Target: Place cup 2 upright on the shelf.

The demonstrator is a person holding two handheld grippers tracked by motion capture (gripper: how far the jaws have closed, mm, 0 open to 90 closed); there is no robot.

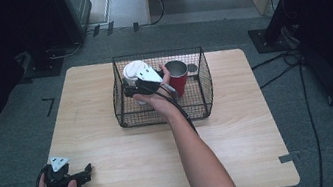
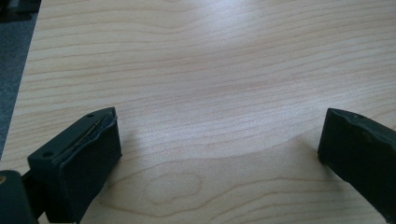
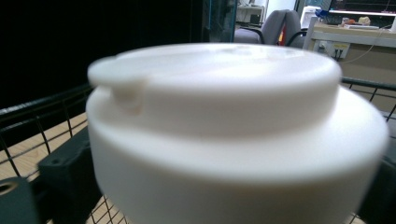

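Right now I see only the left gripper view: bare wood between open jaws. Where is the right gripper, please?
Observer: The right gripper is inside a wire basket at the table's far middle.
Operator: What is it doing there?
Observer: Its jaws stand on either side of a white jar; whether they press it, I cannot tell.
Operator: Is anything else in there?
Observer: A red mug stands upright beside the jar.
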